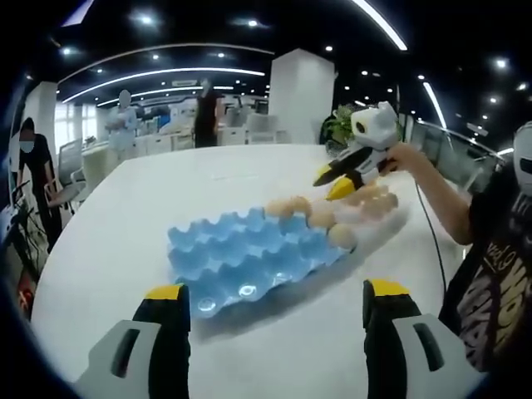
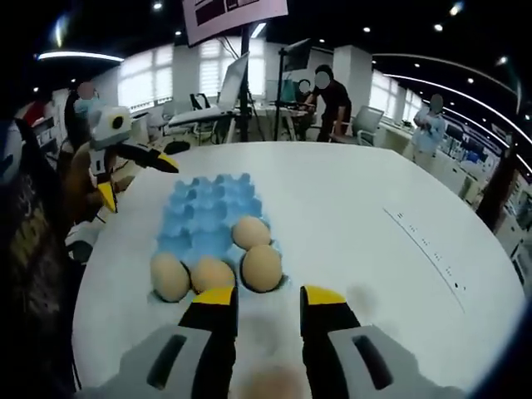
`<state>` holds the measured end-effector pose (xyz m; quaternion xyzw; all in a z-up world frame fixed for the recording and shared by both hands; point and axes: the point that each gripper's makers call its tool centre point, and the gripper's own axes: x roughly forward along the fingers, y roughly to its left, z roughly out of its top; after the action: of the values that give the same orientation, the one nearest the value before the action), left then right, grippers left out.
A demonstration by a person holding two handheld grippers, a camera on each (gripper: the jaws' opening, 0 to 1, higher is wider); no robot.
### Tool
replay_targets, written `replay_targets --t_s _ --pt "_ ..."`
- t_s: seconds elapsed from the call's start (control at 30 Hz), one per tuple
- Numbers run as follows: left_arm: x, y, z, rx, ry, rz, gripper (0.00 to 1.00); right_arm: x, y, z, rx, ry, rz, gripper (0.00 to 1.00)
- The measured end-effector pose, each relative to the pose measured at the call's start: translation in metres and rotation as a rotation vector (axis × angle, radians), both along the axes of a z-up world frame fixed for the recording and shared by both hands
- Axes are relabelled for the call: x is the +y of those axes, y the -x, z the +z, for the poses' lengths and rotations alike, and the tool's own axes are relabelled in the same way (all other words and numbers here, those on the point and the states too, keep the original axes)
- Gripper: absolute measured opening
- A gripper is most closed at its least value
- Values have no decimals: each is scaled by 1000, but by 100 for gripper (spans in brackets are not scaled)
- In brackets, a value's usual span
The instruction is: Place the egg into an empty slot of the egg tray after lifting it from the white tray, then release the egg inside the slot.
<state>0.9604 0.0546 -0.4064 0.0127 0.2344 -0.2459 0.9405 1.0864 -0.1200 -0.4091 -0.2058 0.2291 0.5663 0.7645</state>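
Observation:
A blue egg tray (image 1: 241,258) lies on the white table, with several brown eggs (image 1: 322,218) in its far slots. Beyond it, more eggs (image 1: 376,201) rest in a pale white tray (image 1: 397,218). My right gripper (image 1: 334,183) hovers just above that tray, jaws a little apart. In the right gripper view my right gripper (image 2: 268,296) is open, with the blue egg tray (image 2: 208,212) and its eggs (image 2: 262,268) straight ahead. A blurred brown egg (image 2: 270,384) lies low between the jaw bases. My left gripper (image 1: 276,293) is open and holds nothing, at the tray's near edge.
The person's arm (image 1: 440,195) and dark shirt (image 1: 490,274) are at the right. My left gripper (image 2: 137,162) shows at the blue tray's far left. Bare white table (image 2: 374,241) spreads to the right. People, chairs and desks stand beyond the table.

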Motion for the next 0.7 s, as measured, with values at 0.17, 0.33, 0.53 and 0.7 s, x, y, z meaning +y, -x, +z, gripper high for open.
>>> replay_targets --t_s 0.17,0.33,0.53,0.7 --pt "-3 -1 -1 4 -1 -7 87 -14 -2 -3 -2 13 -22 30" --pt "-3 -2 -1 3 -2 -9 87 -24 0 -7 5 24 -29 30" --pt "-3 -2 -2 7 -3 -10 87 -33 3 -11 14 43 -40 30" --pt "-3 -4 -1 4 -2 -7 87 -38 8 -15 22 61 -28 30"
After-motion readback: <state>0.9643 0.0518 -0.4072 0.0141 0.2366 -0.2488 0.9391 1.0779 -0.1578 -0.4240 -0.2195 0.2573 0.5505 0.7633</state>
